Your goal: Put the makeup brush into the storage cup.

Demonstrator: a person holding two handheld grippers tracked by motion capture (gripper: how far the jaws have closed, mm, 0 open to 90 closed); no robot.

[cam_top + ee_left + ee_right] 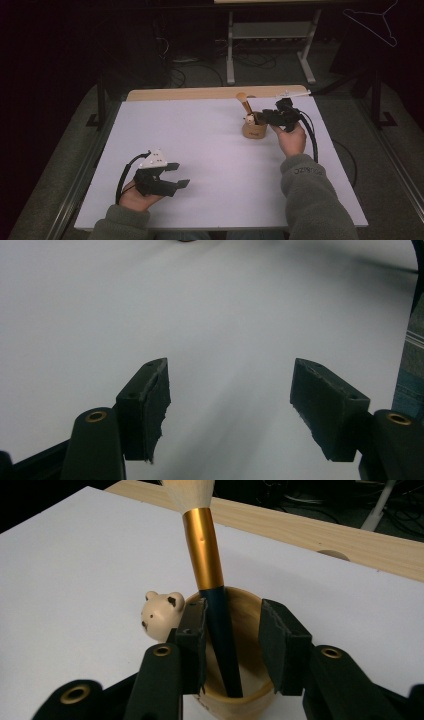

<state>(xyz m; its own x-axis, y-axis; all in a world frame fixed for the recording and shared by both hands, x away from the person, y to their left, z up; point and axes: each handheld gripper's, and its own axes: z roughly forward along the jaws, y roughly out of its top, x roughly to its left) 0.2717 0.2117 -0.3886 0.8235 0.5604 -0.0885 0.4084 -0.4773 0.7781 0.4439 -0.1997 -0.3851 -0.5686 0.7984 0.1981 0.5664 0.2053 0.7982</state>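
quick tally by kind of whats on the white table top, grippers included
wooden cup: 1
makeup brush standing in the cup: 1
bear figure at the cup's rim: 1
grippers: 2, left gripper and right gripper
total: 5

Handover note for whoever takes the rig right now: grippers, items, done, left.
Left gripper: open, nothing between its jaws, resting low over the white table.
Right gripper: open at the round wooden cup with a bear face; its jaws straddle the dark-handled makeup brush with gold ferrule without pinching it.
Done: brush stands in the cup, bristles up, leaning.
Left: probably just back the right gripper away.
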